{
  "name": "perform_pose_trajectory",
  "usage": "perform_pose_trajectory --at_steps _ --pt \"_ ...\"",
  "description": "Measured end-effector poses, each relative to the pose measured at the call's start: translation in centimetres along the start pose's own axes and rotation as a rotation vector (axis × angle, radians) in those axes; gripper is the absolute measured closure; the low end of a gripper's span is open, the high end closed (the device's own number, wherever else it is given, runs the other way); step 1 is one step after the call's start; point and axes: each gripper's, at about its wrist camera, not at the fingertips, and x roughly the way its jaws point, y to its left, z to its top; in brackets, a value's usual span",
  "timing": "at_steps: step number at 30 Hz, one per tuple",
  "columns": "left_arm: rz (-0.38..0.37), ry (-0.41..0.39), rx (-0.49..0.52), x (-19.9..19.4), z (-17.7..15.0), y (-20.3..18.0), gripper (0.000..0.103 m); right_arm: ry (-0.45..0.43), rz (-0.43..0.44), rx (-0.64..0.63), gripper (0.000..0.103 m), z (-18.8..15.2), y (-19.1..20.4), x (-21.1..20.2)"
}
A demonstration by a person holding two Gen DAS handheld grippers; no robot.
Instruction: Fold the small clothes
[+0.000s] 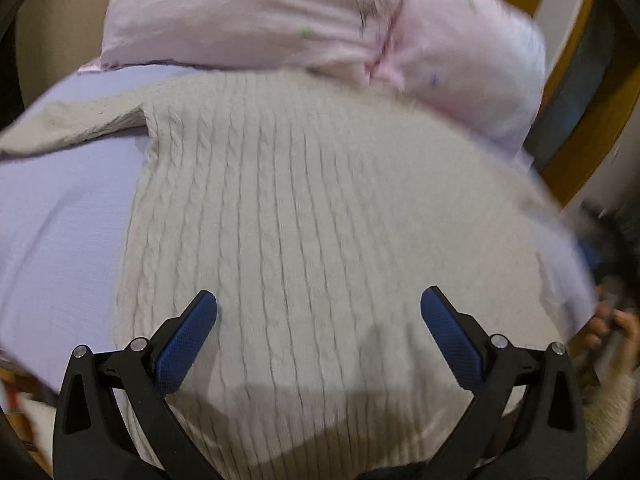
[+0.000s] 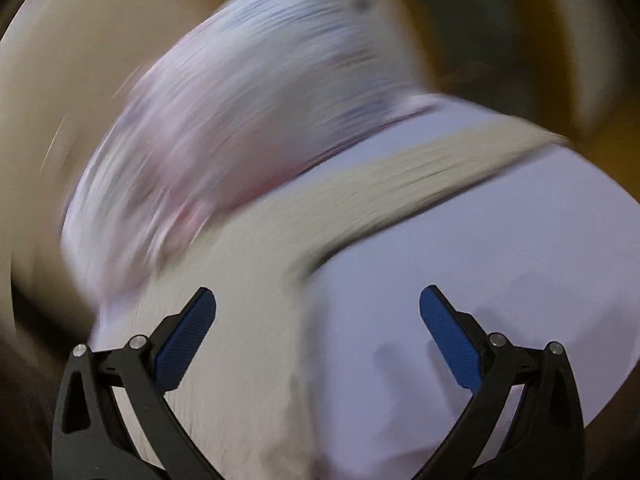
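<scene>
A cream cable-knit sweater point(image 1: 312, 208) lies spread flat on a pale lavender sheet point(image 1: 60, 208), one sleeve point(image 1: 72, 128) reaching out to the left. My left gripper point(image 1: 319, 306) is open and empty, hovering over the sweater's lower body. In the blurred right wrist view the sweater point(image 2: 248, 320) fills the lower left and its sleeve point(image 2: 420, 176) stretches up to the right over the sheet point(image 2: 480, 280). My right gripper point(image 2: 318, 306) is open and empty above the sweater's edge and the sheet.
A pink pillow or duvet point(image 1: 280, 16) with small coloured dots lies just behind the sweater; it also shows in the right wrist view point(image 2: 224, 120). A wooden frame point(image 1: 592, 128) stands at the right. A hand point(image 1: 612, 328) shows at the right edge.
</scene>
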Motion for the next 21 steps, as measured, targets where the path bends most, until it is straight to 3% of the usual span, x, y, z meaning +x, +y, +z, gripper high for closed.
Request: perform_pose_trajectory --at_steps 2,3,5,9,12,16,19,21 --pt "0.007 -0.055 -0.011 -0.6 1.0 1.0 0.001 -0.035 -0.07 0.174 0.008 3.9 -4.8 0.4" --pt "0.018 -0.074 0.001 -0.8 1.4 1.3 0.001 -0.036 -0.097 0.236 0.02 5.2 -6.5 0.7" --pt "0.019 -0.092 0.015 -1.0 1.9 2.1 0.001 -0.024 -0.132 0.39 0.031 7.9 -10.8 1.8" --pt "-0.048 -0.136 -0.04 -1.1 3.0 4.5 0.001 -0.029 -0.202 0.496 0.041 10.0 -14.4 3.3" --pt "-0.095 -0.193 -0.1 -1.6 3.6 6.6 0.001 -0.013 -0.168 0.579 0.053 10.5 -16.0 4.9" --pt "-0.076 -0.235 -0.191 -1.9 4.8 9.6 0.001 -0.045 -0.114 0.653 0.06 10.6 -17.1 5.6" --pt "-0.025 -0.271 -0.238 -2.5 5.3 11.7 0.001 -0.077 -0.104 0.677 0.07 11.2 -17.7 6.4" --pt "0.019 -0.278 -0.258 -2.7 5.8 12.7 0.001 -0.072 -0.124 0.665 0.096 11.4 -18.5 6.4"
